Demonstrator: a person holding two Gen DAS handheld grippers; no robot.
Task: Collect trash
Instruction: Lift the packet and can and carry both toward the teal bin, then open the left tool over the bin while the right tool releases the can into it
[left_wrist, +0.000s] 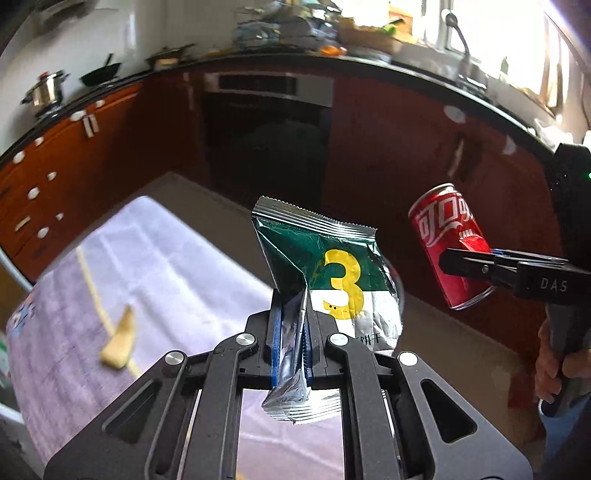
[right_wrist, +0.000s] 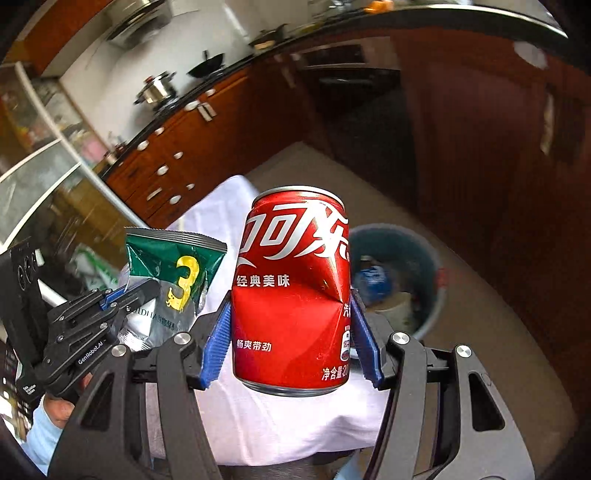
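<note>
Pretty standard kitchen here. Reddish-brown wood cabinets (left_wrist: 66, 166) with white knobs wrap the room under a dark countertop (left_wrist: 406, 70), and there's a built-in black oven (left_wrist: 266, 125) at 12 o'clock in the left view. Steel pot (left_wrist: 46, 90) and a black wok (left_wrist: 99, 72) sit up at 10 o'clock. Window (left_wrist: 498, 33) at 1 o'clock is blown out with daylight, tall faucet (left_wrist: 458, 33) in front of it. Floor (right_wrist: 498, 314) is a plain tan. A white cloth (left_wrist: 147, 266) covers the table. Glass-front cabinet (right_wrist: 40, 155) at 9 o'clock in the right view.
</note>
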